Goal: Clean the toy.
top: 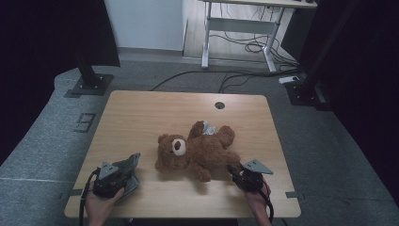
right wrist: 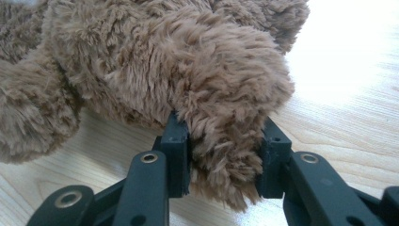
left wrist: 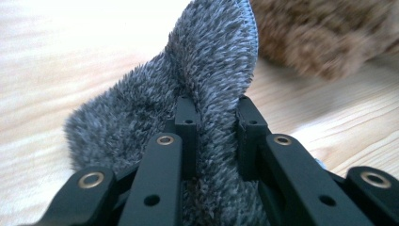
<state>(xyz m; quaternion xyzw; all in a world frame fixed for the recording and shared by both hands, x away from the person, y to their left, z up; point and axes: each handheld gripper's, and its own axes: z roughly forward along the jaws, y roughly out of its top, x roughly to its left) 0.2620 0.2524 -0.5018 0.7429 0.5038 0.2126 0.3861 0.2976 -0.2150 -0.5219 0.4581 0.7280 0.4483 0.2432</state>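
- Near the table's (top: 141,108) front edge, the left gripper (left wrist: 214,110) is pinching a grey fuzzy cloth (left wrist: 197,80)
- The right gripper (right wrist: 223,136) is clamping the teddy bear's (top: 197,148) leg at mid-table; both should be lifting gently, without tugging

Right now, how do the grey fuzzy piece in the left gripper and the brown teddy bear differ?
The grey fuzzy piece is grey and short-piled; the teddy bear is brown and shaggier. The grey piece is thin, flat and folded, and much smaller; the bear is stuffed and lies sprawled on the table. The left gripper pinches the grey piece; the right gripper clamps one of the bear's limbs. Both are plush.
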